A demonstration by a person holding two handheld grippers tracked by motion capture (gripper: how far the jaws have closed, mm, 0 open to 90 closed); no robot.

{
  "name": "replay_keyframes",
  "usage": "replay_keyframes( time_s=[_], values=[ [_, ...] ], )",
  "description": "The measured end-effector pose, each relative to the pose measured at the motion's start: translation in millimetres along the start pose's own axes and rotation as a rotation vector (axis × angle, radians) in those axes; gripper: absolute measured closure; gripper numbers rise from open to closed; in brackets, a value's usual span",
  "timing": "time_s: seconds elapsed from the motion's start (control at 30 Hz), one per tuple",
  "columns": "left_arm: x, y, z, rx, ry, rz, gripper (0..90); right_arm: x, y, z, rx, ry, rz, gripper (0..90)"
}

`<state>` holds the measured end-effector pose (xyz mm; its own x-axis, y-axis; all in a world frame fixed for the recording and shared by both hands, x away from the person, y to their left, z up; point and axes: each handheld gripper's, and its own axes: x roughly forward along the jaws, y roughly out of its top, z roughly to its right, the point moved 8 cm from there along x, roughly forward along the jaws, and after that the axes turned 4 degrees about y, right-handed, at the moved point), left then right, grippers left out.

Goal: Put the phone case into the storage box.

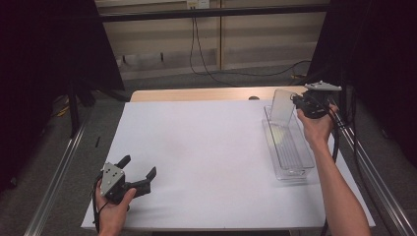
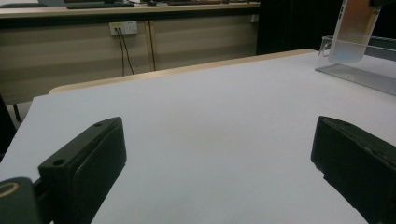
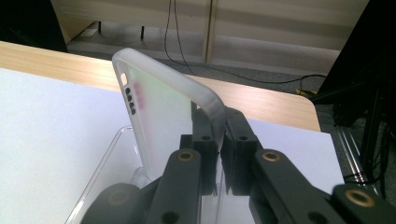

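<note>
A frosted, translucent phone case hangs upright above the far end of a long clear plastic tray at the table's right side. My right gripper is shut on the case's edge. In the right gripper view the case is pinched between the two black jaws of my right gripper, with the tray's rim below. My left gripper rests at the front left of the table, open with nothing between its jaws. From the left gripper view the case and tray sit far right.
A white sheet covers the wooden table. Metal rails run along both sides of the table on the floor. Black cables hang and trail across the floor behind it, by a panelled wall.
</note>
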<state>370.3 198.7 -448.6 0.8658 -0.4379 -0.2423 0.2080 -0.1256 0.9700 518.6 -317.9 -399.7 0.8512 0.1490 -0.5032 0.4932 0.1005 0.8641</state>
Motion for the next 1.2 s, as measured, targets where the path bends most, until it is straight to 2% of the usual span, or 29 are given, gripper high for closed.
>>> replay_keyframes(
  time_s=[0.5,0.7,0.93,1.2],
  values=[
    [0.2,-1.2,0.7,0.005,-0.001,-0.007,3.3,14.4,-4.4,-6.3,-0.011,0.004,-0.023,84.9],
    [1.8,-1.9,1.5,0.006,-0.006,-0.010,3.3,17.3,-2.2,-7.1,-0.036,0.017,-0.036,84.9],
    [4.2,-3.8,2.1,0.013,0.001,-0.020,3.4,20.0,2.1,-4.1,-0.084,0.069,-0.105,84.8],
    [3.9,-3.7,2.6,0.015,-0.002,-0.019,3.4,26.6,7.7,-1.1,-0.099,0.083,-0.135,84.6]
  ],
)
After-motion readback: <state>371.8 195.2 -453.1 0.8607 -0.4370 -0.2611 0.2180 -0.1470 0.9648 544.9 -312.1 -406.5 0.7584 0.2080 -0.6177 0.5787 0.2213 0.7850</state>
